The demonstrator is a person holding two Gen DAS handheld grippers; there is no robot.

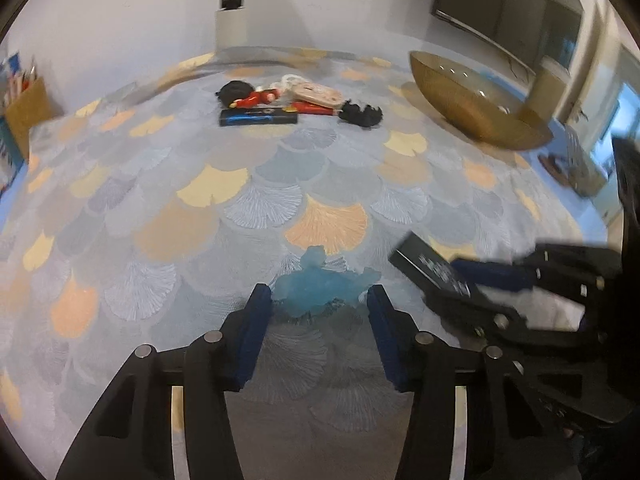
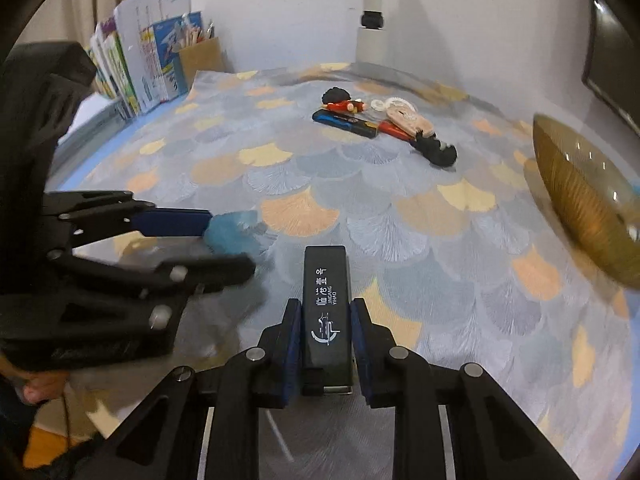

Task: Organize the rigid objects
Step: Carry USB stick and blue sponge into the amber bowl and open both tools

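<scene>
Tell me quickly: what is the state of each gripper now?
Left gripper: open, fingers either side of the blue object, not gripping.
Right gripper: closed on the black box.

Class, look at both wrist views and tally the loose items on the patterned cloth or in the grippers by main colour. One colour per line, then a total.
Black or black-and-blue boxes: 2
Red-and-black figures: 2
Beige tag: 1
Translucent blue piece: 1
Total: 6

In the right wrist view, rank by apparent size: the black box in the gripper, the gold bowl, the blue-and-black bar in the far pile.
1. Gold bowl, though cut off by the frame edge.
2. Black box; its nearness to the camera inflates it, so its true size against the bowl is unsure.
3. Blue-and-black bar, smallest, but farthest.
</scene>
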